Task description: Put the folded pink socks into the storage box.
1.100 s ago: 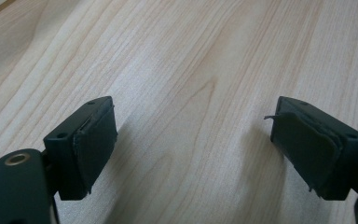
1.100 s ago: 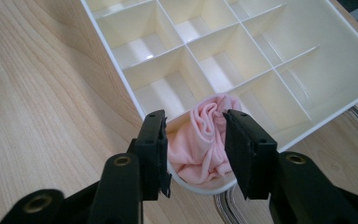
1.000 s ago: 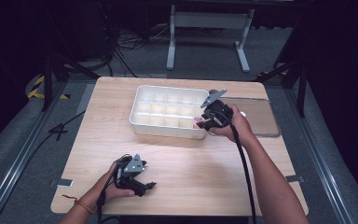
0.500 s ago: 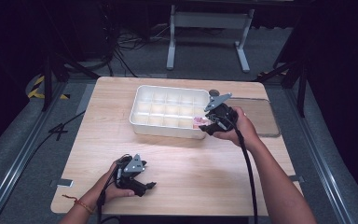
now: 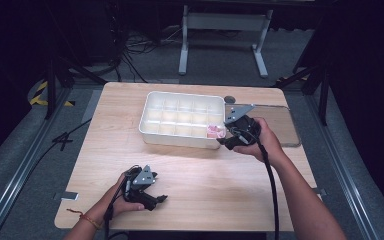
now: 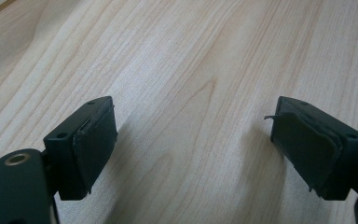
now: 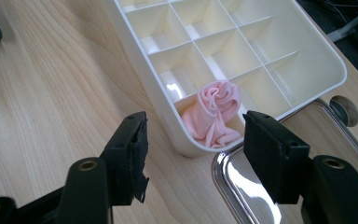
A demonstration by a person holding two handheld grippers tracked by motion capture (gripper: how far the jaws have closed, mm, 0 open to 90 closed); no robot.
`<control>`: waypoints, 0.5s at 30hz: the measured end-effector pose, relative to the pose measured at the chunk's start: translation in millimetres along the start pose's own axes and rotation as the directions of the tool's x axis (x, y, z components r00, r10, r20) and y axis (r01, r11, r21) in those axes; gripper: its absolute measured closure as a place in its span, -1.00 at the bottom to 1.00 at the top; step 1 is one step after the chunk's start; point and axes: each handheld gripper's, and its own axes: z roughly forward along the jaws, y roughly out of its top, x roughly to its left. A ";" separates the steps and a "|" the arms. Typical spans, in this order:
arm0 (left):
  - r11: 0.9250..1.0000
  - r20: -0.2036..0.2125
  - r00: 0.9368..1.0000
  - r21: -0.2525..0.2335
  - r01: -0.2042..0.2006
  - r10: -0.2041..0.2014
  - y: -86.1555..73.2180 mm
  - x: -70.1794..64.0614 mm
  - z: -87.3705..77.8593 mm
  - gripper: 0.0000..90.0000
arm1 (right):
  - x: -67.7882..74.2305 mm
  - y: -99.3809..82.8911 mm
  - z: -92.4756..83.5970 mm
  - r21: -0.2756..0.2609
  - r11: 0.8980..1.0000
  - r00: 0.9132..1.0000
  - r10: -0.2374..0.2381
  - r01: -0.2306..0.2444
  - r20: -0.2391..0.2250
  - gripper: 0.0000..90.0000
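Your right hand-held gripper (image 7: pixel 193 154) stood wide open and held nothing. The pink cloth (image 7: pixel 213 113) lay straight ahead of it, bunched in the near corner compartment of the white tray (image 7: pixel 135 44), on the side of the tray closest to that hand. In the right gripper view the cloth sat between the lines of the two jaws but beyond their tips, with the tray's rim between jaws and cloth. No pad touched it.

From above, that gripper (image 5: pixel 230 140) hovered just beside the tray's (image 5: pixel 150 131) right front corner, and the cloth (image 5: pixel 214 131) showed as a pink patch next to it. The cloth was a rolled bundle, its rolled end up toward the tray's middle and its loose folds trailing toward the corner wall; I judged its long axis to run roughly along the gripper's line of sight, not across it.

Your left hand-held gripper (image 5: pixel 152 200) rested low on the desk (image 5: pixel 230 195) near its front edge, well apart from the tray. Its jaws were also spread wide and empty (image 6: pixel 193 144), with bare wood between them.

The right hand was plainly the nearer one. A clear lid (image 7: pixel 242 186) lay just under its right jaw.
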 end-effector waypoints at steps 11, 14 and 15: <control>1.000 0.000 1.000 0.000 0.000 0.000 0.0 0.0 0.0 -0.68 | 2.5 -15.3 -10.0 -0.003 1.000 1.000 0.000 0.000 0.025 -0.24; 1.000 -0.001 1.000 0.000 -0.001 0.001 0.0 0.1 -0.1 -0.68 | 3.3 -18.8 -11.5 -0.002 1.000 1.000 -0.001 0.001 0.031 -0.27; 1.000 0.001 1.000 0.000 0.000 0.000 0.0 0.0 0.1 -0.68 | 3.5 -20.3 -11.9 -0.003 1.000 1.000 -0.002 0.003 0.029 -0.28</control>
